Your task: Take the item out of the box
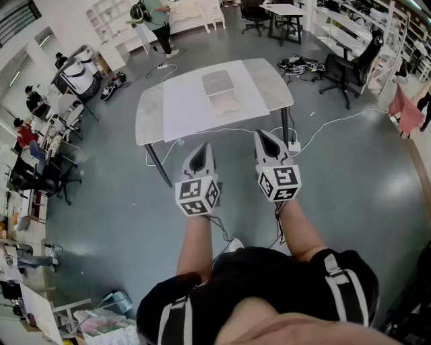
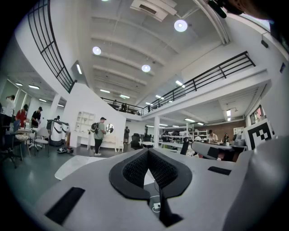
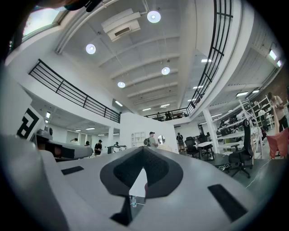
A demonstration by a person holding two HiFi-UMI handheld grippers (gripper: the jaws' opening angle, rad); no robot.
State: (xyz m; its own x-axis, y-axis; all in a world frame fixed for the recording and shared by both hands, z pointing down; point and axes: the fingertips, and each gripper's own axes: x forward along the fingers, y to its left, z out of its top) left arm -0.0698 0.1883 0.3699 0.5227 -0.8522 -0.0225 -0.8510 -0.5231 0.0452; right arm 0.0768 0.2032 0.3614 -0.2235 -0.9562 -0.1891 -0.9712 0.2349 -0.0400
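A shallow grey box (image 1: 217, 83) lies on the far half of a white table (image 1: 168, 111), with a white part (image 1: 226, 102) at its near side; what is inside it is too small to tell. My left gripper (image 1: 200, 149) and right gripper (image 1: 264, 135) hover side by side over the floor, short of the table's near edge. Both point toward the table. In the left gripper view the left gripper (image 2: 147, 151) has its jaws together with nothing between them. The right gripper (image 3: 143, 148) is likewise shut and empty in its own view.
A white cable (image 1: 323, 128) runs over the grey floor to a power strip (image 1: 293, 145) by the table's right leg. Black office chairs (image 1: 347, 67) stand at the right, desks and seated people (image 1: 27, 135) at the left. A person (image 1: 158, 20) stands behind the table.
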